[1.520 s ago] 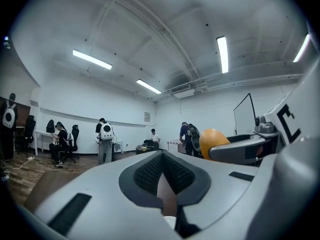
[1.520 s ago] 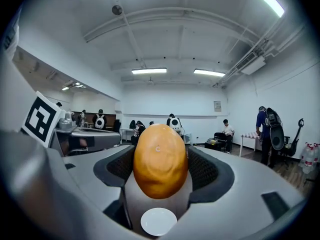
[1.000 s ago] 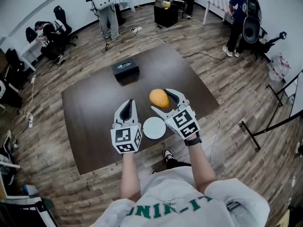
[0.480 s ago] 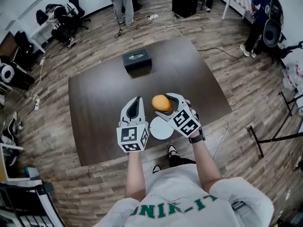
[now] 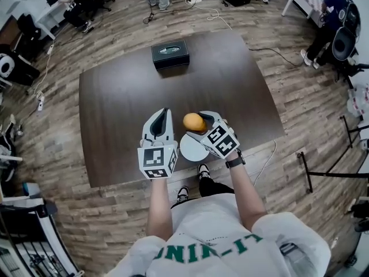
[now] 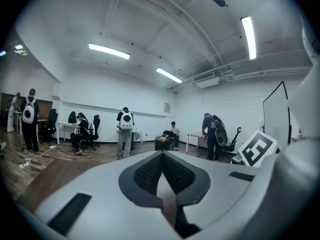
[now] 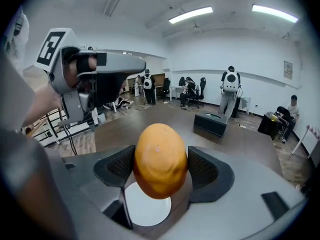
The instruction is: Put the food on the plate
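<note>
Orange-yellow food [image 5: 194,122], rounded like a mango, is clamped between the pads of the right gripper [image 5: 199,124], whose jaws stand wide around it. The right forearm reaches up from the lower centre of the head view and leans slightly left, with a dark wristband [image 5: 234,162] at the wrist. The left gripper [image 5: 164,119] is just to the left, pointing forward, jaws together on nothing. In the right gripper view the food [image 7: 160,160] hangs over the white plate [image 7: 145,211], which shows below it. The plate [image 5: 192,149] lies near the front edge of a dark brown table [image 5: 127,97]; a black box [image 5: 170,53] sits well apart, toward the far edge. Wood-plank floor [image 5: 57,154] surrounds the table, and people [image 5: 337,22] stand and sit along the frame's upper edge.
</note>
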